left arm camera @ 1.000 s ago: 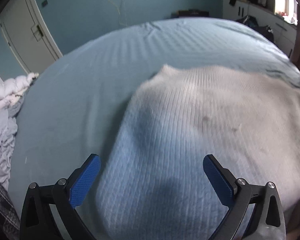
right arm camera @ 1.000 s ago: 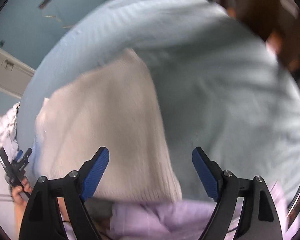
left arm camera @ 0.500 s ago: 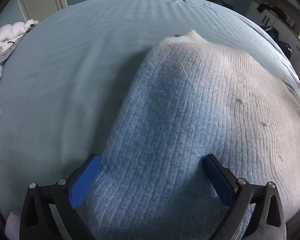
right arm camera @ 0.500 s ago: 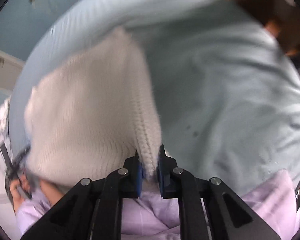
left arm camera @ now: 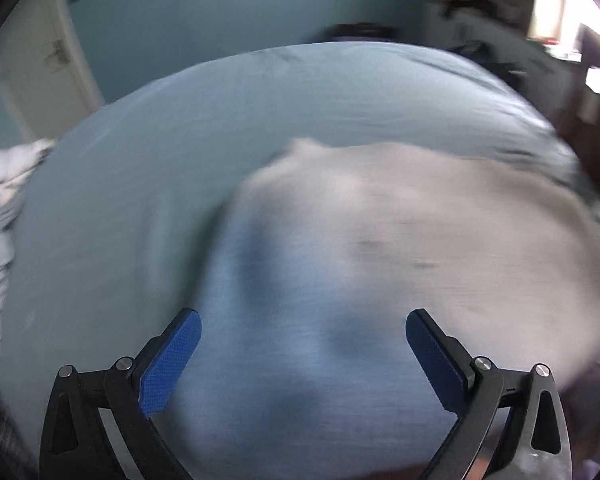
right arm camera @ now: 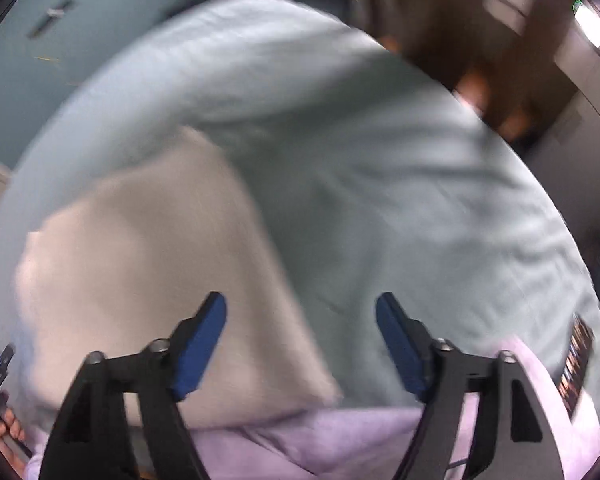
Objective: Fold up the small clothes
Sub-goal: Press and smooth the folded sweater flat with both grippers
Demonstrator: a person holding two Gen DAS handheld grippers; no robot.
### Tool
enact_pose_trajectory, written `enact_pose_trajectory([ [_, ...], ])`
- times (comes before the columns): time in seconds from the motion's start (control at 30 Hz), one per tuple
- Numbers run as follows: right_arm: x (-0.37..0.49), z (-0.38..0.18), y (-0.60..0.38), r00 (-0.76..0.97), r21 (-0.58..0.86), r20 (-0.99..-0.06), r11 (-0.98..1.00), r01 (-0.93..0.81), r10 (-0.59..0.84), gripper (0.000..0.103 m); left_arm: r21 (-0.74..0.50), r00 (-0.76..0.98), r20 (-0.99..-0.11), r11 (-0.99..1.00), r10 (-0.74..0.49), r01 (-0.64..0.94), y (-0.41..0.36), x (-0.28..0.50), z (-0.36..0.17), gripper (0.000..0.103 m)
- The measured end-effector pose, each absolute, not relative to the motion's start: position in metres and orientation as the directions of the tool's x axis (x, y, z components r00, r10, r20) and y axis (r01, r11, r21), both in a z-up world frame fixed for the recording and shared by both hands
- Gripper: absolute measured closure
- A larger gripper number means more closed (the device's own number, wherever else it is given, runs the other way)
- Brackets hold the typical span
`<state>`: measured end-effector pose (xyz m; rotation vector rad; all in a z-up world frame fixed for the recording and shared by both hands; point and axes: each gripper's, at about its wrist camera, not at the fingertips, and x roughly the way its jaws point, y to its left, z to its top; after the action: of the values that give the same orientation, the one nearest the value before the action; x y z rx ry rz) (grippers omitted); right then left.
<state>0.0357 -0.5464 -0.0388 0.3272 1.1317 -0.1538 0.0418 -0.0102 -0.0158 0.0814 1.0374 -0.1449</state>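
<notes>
Sweater (left arm camera: 400, 232): a cream ribbed knit, spread flat on the bed (left arm camera: 180, 140), which carries a pale blue cover. Both views are motion-blurred, so fine detail of the knit cannot be read.

Surface and room, relative to the sweater: blue cover extends bare on every side of it seen in the two views. Beyond the far edge of the bed stands a blue-green wall (left arm camera: 260, 8). To the far left of the sweater is a pale door (left arm camera: 40, 72), with a heap of white bedding (left arm camera: 4, 184) at the bed's left margin. To the far right, a bright window (left arm camera: 560, 0) and dark furniture, too blurred to identify. On the near side, in the right wrist view, lilac clothing (right arm camera: 320, 440) of the person borders the sweater's near hem.

Left gripper (left arm camera: 302, 346): jaws wide apart, above the sweater's near portion, nothing between the blue pads, no contact evident.

Right gripper (right arm camera: 300, 332): jaws opening, now well apart, over the sweater's right edge (right arm camera: 140, 272) where it meets the cover. Nothing is gripped between the pads.
</notes>
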Motion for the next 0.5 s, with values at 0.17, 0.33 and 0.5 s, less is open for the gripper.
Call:
enact_pose_trajectory([
  [0.17,0.075,-0.068,-0.467,0.344,0.211,-0.916,0.977,-0.022,0.205,0.027,0.033,0.333,-0.942,0.978,-0.038,0.205,-0.046,0.052,-0.077,0.0],
  [0.33,0.1,-0.143,-0.421,0.169,0.02,-0.985,0.995,-0.1,0.037,0.014,0.001,0.368,-0.928,0.987,-0.059,0.16,-0.04,0.051,-0.082,0.0],
  [0.5,0.097,-0.095,-0.412,0.348,-0.014,-0.937,0.99,-0.138,0.035,0.014,0.039,0.449,-0.893,0.989,-0.029,0.141,-0.051,0.048,-0.046,0.0],
])
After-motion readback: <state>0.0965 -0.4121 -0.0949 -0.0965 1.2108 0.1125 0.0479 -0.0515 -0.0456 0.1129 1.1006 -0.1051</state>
